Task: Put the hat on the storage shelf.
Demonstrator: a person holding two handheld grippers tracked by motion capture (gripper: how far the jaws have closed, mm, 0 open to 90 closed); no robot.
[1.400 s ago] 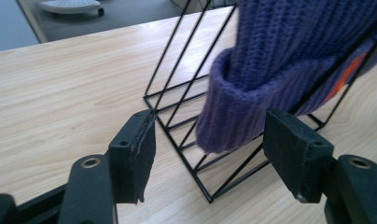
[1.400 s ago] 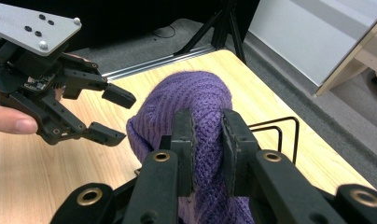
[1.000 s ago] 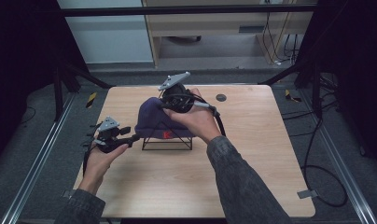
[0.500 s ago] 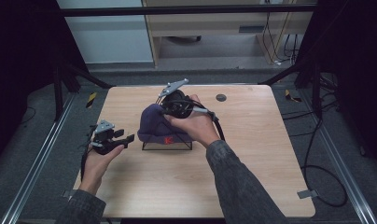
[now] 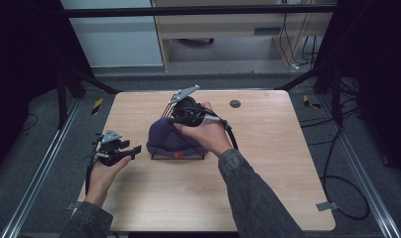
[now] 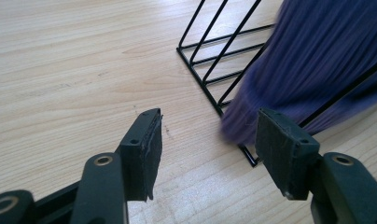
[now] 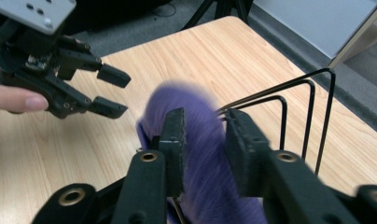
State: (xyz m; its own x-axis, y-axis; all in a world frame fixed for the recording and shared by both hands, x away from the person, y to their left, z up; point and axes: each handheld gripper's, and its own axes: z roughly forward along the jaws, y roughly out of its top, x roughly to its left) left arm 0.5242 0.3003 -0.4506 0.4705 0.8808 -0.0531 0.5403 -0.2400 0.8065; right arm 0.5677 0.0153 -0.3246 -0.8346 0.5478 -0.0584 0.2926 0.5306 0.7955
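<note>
A purple knit hat (image 5: 165, 139) is draped over a black wire rack (image 5: 178, 157) at the middle of the wooden table. My right gripper (image 5: 181, 116) comes over the rack's top and is shut on the hat's fabric; in the right gripper view the blurred hat (image 7: 177, 102) runs between the jaws of that gripper (image 7: 203, 126), with the rack's wires (image 7: 312, 107) behind. My left gripper (image 5: 134, 148) stands open just left of the rack, holding nothing. In the left gripper view, this gripper (image 6: 207, 135) faces the rack's corner (image 6: 210, 56) and the hat's edge (image 6: 317, 60).
A small dark round disc (image 5: 234, 103) lies on the table (image 5: 268, 188) behind and to the right of the rack. Black frame posts and cables stand around the table. Bare wood stretches across the front and right.
The right gripper has pulled the hat down lower over the rack; the hat is blurred with motion. The left gripper has backed slightly left, away from the hat.
</note>
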